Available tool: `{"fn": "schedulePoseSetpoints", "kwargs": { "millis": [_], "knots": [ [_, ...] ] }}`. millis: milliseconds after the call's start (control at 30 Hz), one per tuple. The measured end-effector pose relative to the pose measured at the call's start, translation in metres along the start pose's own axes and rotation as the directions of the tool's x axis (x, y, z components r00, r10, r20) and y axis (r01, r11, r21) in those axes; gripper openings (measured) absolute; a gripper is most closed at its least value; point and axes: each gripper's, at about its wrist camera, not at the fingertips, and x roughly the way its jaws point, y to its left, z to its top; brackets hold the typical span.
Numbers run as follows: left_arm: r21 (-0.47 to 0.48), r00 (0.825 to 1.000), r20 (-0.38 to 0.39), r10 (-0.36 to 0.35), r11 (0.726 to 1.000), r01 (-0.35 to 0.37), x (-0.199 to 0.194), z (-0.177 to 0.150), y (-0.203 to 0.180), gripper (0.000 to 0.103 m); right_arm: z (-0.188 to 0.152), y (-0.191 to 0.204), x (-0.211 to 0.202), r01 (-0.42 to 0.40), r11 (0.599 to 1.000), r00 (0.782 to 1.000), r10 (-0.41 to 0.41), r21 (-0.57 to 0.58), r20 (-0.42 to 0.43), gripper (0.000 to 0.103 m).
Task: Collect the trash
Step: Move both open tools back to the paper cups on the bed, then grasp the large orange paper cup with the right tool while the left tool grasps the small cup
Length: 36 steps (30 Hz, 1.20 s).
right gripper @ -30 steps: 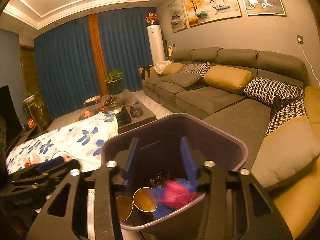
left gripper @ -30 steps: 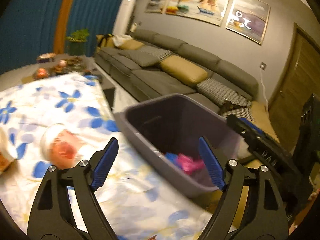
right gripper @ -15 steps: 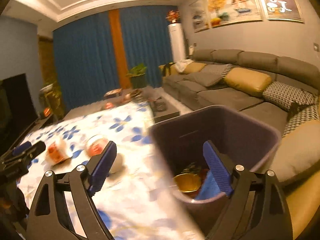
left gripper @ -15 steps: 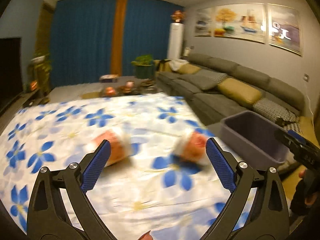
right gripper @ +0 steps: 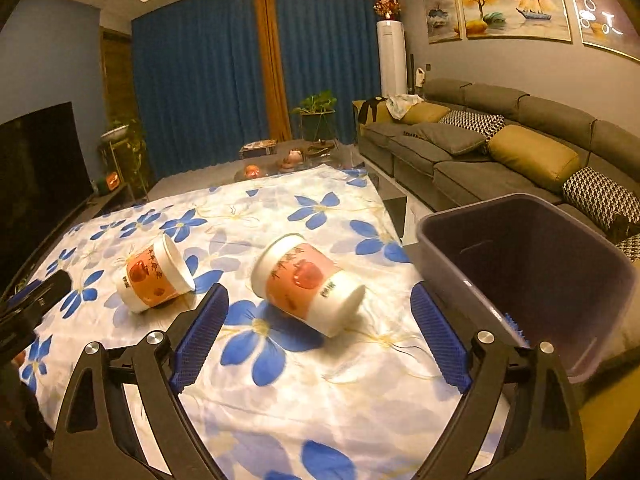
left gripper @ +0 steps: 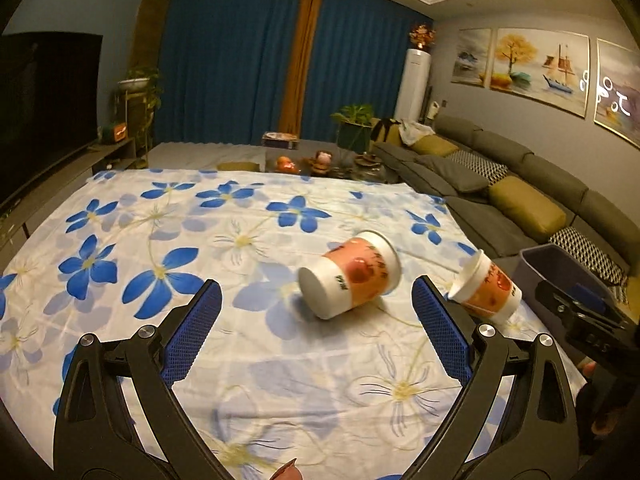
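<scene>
Two orange-and-white paper cups lie on their sides on the blue-flowered cloth [left gripper: 160, 240]. One cup [left gripper: 350, 276] lies just ahead of my left gripper [left gripper: 316, 292], which is open and empty. The other cup [left gripper: 486, 286] lies to its right, near the grey bin [left gripper: 560, 260]. In the right wrist view that second cup [right gripper: 306, 284] lies just ahead of my right gripper [right gripper: 320, 298]; its jaws are opening with nothing between them. The first cup [right gripper: 154, 276] is further left, and the bin [right gripper: 448, 248] stands at the cloth's right edge.
A blue bristly item [right gripper: 514, 322] shows inside the bin. A grey sofa [right gripper: 500, 148] runs along the right wall. A TV [right gripper: 36, 184] stands at the left. A low table with small items [left gripper: 320, 162] sits beyond the cloth.
Both grippers have swung left, away from the bin and toward the cups on the cloth. The right jaws have spread from half closed to wide.
</scene>
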Motion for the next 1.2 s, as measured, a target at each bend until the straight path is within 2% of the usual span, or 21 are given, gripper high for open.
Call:
{"fn": "schedulePoseSetpoints", "kwargs": {
  "millis": [133, 333, 400, 833, 1200],
  "knots": [
    [-0.001, 1.0, -0.001, -0.004, 1.0, 0.004, 0.003, 0.002, 0.009, 0.094, 0.003, 0.006, 0.017, 0.023, 1.0, 0.999, -0.024, -0.007, -0.025, 0.09],
    [-0.041, 1.0, -0.012, -0.006, 0.999, 0.006, 0.009, 0.003, 0.023, 0.095, 0.006, 0.011, 0.038, 0.036, 0.998, 0.997, -0.032, 0.051, -0.068, 0.09],
    [-0.049, 1.0, -0.014, -0.005, 0.999, 0.005, 0.011, 0.003, 0.026, 0.095, 0.008, 0.012, 0.044, 0.046, 0.997, 0.996, -0.041, 0.065, -0.079, 0.094],
    [-0.065, 1.0, -0.018, -0.015, 0.998, 0.014, 0.015, 0.006, 0.031, 0.095, 0.016, 0.013, 0.087, 0.16, 0.973, 0.979, -0.136, 0.164, -0.15, 0.096],
    [-0.022, 0.998, -0.049, -0.046, 0.999, 0.045, 0.031, 0.004, 0.016, 0.095, 0.01, 0.01, 0.091, 0.151, 0.973, 0.979, -0.123, 0.173, -0.162, 0.091]
  ]
}}
